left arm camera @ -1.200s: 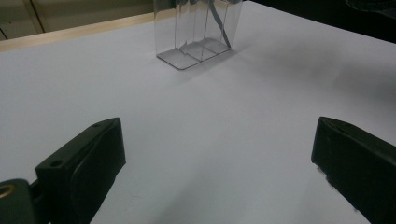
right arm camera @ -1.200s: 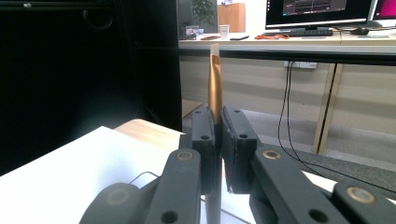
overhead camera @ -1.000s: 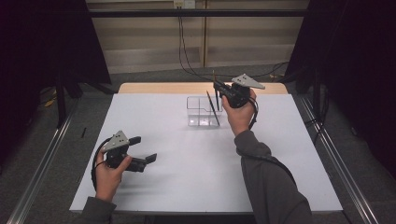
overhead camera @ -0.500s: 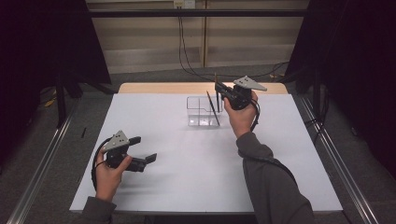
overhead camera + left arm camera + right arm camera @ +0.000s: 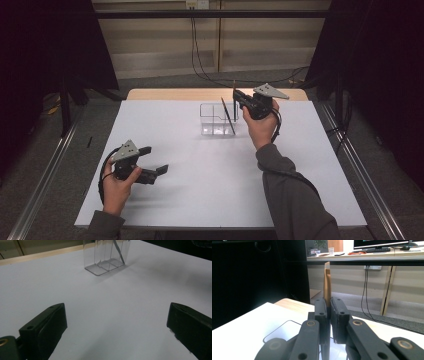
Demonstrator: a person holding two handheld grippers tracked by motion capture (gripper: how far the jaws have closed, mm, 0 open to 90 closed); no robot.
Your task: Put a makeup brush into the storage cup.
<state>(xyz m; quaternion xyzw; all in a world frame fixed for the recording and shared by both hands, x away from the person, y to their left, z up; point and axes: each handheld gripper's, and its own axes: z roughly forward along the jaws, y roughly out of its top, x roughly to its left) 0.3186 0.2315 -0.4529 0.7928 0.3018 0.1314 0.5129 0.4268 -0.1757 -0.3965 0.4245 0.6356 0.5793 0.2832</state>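
Two black jaws of the right gripper (image 5: 327, 312) clamp a thin brown stick (image 5: 327, 285), its lower end hidden behind them, above the clear plastic divided box (image 5: 216, 119) on the white bench (image 5: 200, 190). Left gripper (image 5: 117, 332) jaws stand wide apart, empty.

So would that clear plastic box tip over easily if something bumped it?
Probably. The clear box looks thin-walled and light, standing tall on a narrow base. The dark stick leaning inside adds little weight. It would likely slide on the smooth white table first.
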